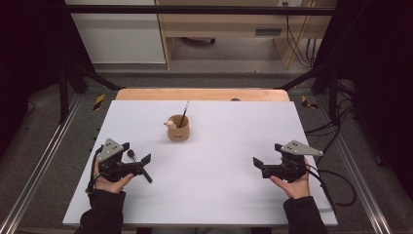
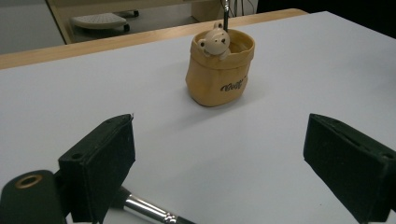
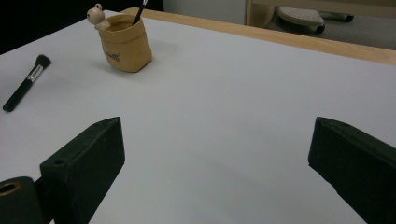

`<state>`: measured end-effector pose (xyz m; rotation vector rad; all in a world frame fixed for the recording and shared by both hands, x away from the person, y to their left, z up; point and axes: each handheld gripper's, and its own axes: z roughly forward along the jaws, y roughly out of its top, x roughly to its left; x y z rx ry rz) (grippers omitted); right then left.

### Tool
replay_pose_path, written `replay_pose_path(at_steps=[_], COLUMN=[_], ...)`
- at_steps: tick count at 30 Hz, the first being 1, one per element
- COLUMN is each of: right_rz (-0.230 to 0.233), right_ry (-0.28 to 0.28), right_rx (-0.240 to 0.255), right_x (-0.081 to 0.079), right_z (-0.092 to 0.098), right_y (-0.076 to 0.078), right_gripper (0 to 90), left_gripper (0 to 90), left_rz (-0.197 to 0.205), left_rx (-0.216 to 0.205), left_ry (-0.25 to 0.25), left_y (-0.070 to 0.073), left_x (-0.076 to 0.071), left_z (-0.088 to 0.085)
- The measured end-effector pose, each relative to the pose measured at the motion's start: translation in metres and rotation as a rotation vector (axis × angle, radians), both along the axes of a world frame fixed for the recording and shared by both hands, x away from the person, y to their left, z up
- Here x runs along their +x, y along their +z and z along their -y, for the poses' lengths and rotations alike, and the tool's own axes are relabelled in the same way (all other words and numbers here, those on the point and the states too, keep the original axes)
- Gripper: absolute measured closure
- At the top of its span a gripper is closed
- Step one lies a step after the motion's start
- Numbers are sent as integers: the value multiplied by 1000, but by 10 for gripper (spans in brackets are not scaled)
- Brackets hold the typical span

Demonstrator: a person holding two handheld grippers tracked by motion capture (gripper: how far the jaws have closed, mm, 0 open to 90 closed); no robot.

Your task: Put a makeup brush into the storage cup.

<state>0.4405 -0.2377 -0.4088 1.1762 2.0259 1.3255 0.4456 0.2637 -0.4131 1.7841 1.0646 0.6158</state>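
A tan pen holder [image 1: 178, 130] with a small bear figure on its rim stands on the white tabletop [image 1: 219, 190], with a thin dark brush [image 1: 184, 113] upright in it. A black makeup brush [image 1: 141, 168] with a silver ferrule lies flat on the table at the left. My left gripper [image 1: 136, 152] is open, low over this brush. Its ferrule [image 2: 145, 208] shows near the left jaw, and the pads do not press on it. The holder [image 2: 219, 74] is ahead of the left jaws. My right gripper [image 1: 268, 154] is open with nothing in it, well right of the holder [image 3: 123, 44] and the brush [image 3: 25, 84].
The table's far side ends in a wooden edge [image 1: 202, 94]. Dark frame posts [image 1: 63, 87] stand at both back corners, and cables [image 1: 336, 185] trail off the right side. Beyond the table are a grey floor and a wooden cabinet [image 1: 229, 24].
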Motion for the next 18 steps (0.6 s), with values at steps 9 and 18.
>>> replay_pose_path(at_steps=[9, 18], right_rz=[-3, -3], right_ry=[-1, 6], right_rx=[-1, 2], right_x=[-1, -1], right_z=[0, -1], right_y=[0, 0], right_gripper=[44, 46], left_gripper=[72, 71], left_rz=[-20, -25], left_rx=[13, 21], left_ry=[24, 39], left_y=[-5, -6], left_x=[-4, -6], left_z=[-9, -10])
